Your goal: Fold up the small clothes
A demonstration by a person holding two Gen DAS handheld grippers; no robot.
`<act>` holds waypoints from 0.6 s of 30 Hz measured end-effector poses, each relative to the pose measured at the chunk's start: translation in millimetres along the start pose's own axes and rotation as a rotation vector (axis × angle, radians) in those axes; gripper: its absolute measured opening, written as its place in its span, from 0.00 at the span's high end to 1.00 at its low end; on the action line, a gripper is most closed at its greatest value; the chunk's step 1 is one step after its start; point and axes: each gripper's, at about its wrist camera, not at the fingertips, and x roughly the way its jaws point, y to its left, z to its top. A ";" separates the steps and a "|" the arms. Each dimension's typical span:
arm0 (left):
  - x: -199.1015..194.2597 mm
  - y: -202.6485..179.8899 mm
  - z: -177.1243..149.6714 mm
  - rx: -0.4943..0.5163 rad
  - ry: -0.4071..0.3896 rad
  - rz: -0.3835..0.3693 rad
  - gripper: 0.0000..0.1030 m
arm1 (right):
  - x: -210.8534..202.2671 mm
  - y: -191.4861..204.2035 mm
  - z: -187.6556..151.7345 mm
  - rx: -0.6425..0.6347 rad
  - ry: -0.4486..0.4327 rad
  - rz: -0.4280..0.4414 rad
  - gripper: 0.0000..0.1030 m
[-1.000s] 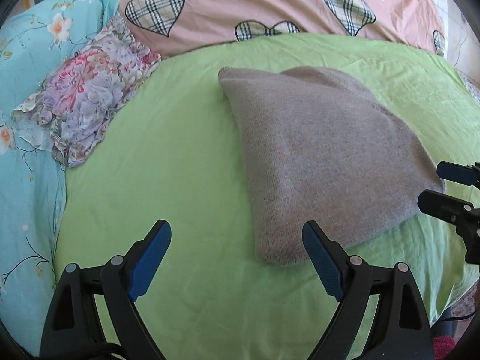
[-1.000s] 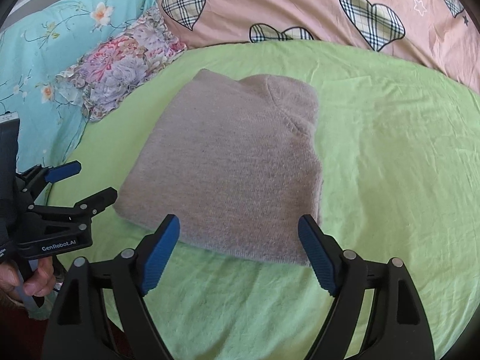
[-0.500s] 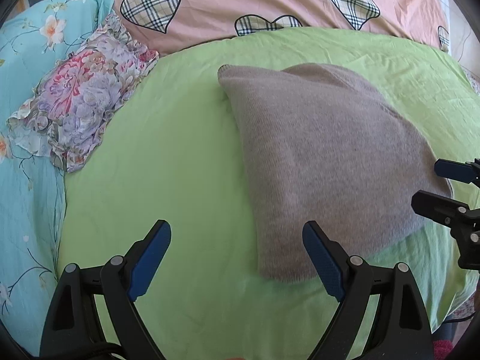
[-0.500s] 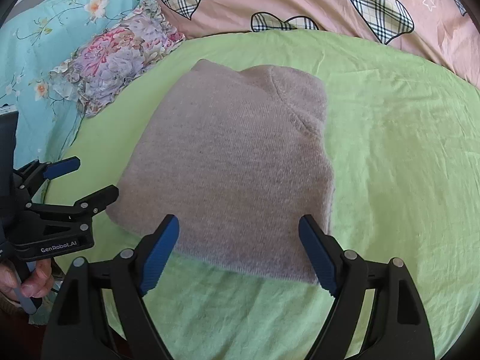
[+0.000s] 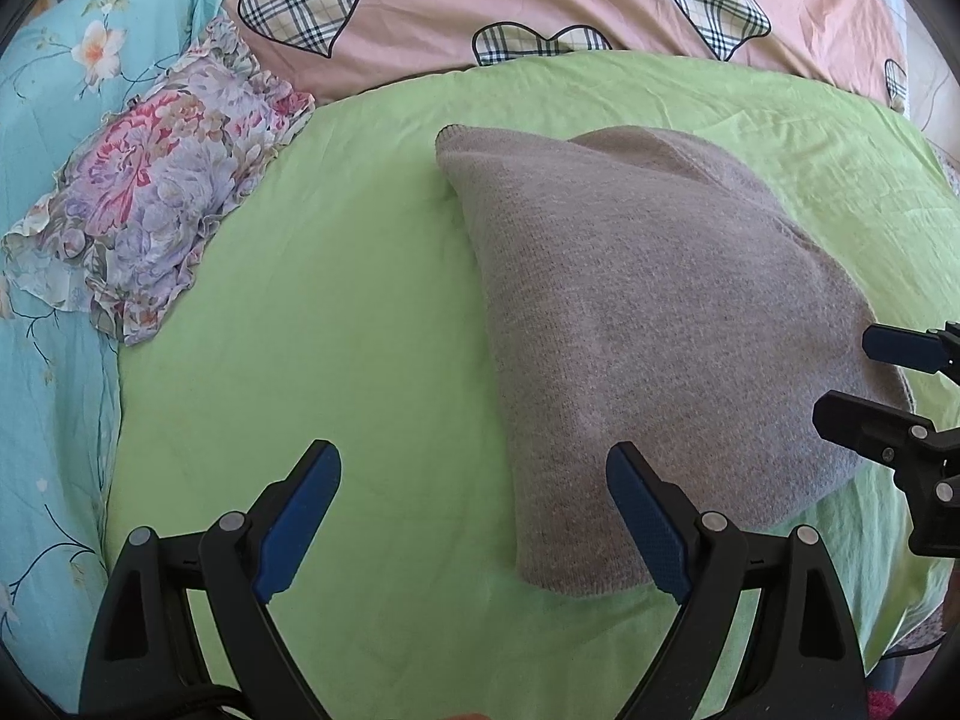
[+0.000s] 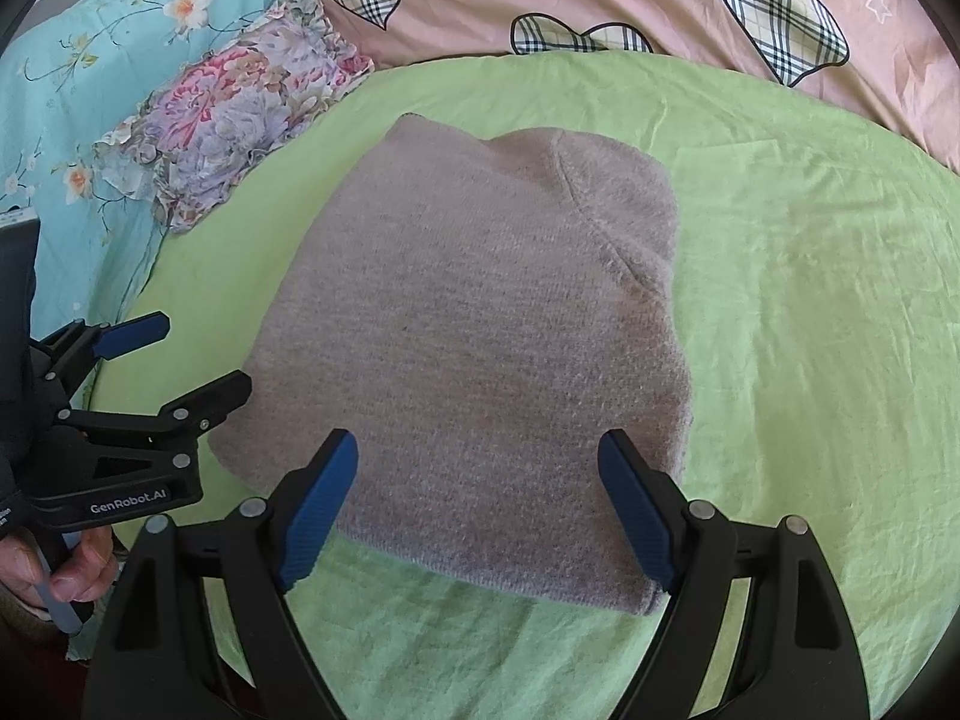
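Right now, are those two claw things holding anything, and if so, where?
Nothing is held. Both the left gripper and the right gripper are open above the folded grey sweater, which lies on the green sheet.

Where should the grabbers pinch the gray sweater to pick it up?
Probably the sweater's near edge, where layered folds end just ahead of the right gripper. Come in low from the front, one of the fingers sliding under the edge.

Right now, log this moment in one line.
left gripper open | right gripper open | sweater folded on sheet, ungripped
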 end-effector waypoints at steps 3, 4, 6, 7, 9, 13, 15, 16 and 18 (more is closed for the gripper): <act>0.0 0.6 0.6 -0.004 -0.002 -0.005 0.12 | 1.2 -0.6 0.8 0.001 -0.001 0.001 0.20; -0.3 0.0 0.5 -0.003 -0.003 -0.005 0.12 | 1.2 -1.0 0.7 0.000 0.001 0.001 0.20; -0.8 -0.9 0.6 -0.002 -0.004 -0.006 0.12 | 1.0 -1.1 0.7 0.001 0.002 0.001 0.20; -1.3 -1.9 0.2 -0.002 -0.004 -0.006 0.12 | 1.0 -1.4 0.8 0.001 0.003 0.002 0.20; -1.5 -2.6 0.3 -0.003 -0.004 -0.002 0.12 | 0.8 -1.4 0.9 0.001 0.007 0.000 0.20; -3.5 -5.2 -0.9 -0.002 -0.007 -0.005 0.11 | 1.0 -0.9 0.9 0.002 0.010 0.000 0.20; -4.0 -4.9 -0.8 -0.002 -0.009 -0.004 0.11 | 1.5 -1.1 0.9 0.001 0.012 -0.001 0.20; -4.0 -4.7 -0.8 -0.001 -0.010 -0.005 0.11 | 1.8 -1.8 1.1 0.001 0.013 -0.001 0.19; -3.8 -3.9 -0.8 -0.002 -0.011 -0.006 0.11 | 2.0 -1.9 1.1 0.001 0.013 0.000 0.19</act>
